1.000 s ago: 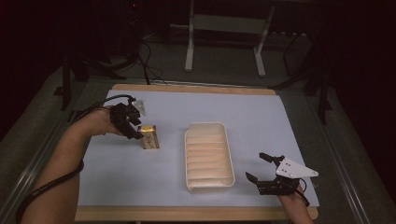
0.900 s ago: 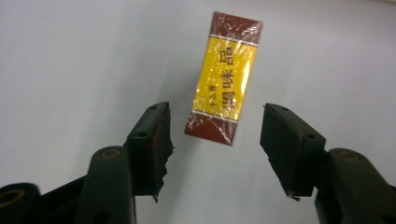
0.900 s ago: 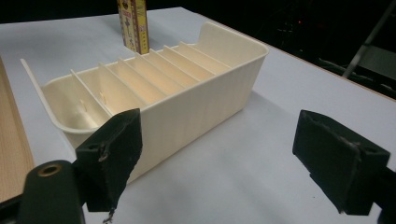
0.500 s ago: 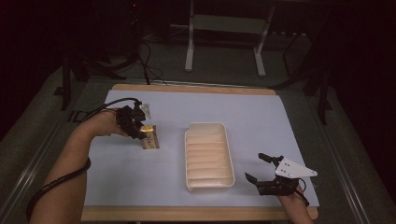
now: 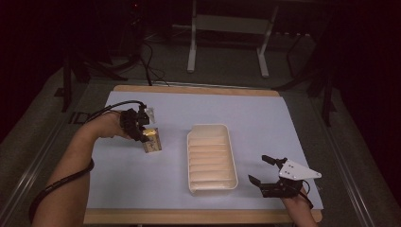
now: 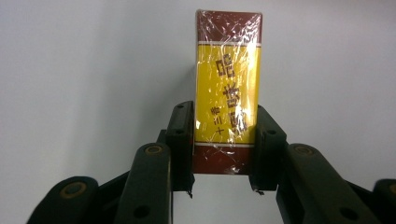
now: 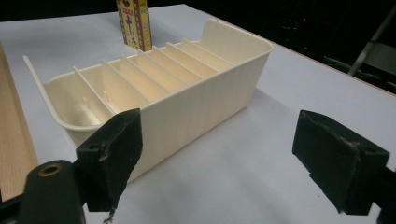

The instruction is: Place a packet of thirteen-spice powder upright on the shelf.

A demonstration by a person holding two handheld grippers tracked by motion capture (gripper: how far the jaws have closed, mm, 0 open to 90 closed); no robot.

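A yellow and maroon wrapped box (image 6: pixel 227 88) sits between the jaws of my left gripper (image 6: pixel 224 142), which is shut on its lower end. From above, the left gripper (image 5: pixel 137 124) is at the left of the mat with the box (image 5: pixel 152 141) just right of it. Past the tray's far side, the box (image 7: pixel 134 23) stands upright. A cream ribbed tray (image 5: pixel 211 158) with several dividers lies mid-mat, empty. My right gripper (image 5: pixel 267 172) rests open near the front right, its jaws spread wide beside the tray (image 7: pixel 201 98), holding nothing (image 7: pixel 224 154).
A pale blue mat (image 5: pixel 265 118) covers the wooden table (image 5: pixel 198 216). Dark floor, cables and a white stand leg (image 5: pixel 191 42) lie beyond the far edge. The left gripper's cable (image 5: pixel 118 105) loops back along the forearm.
My left gripper has edged right onto the box and shut on it, and the box now stands more upright. The right gripper has barely moved.
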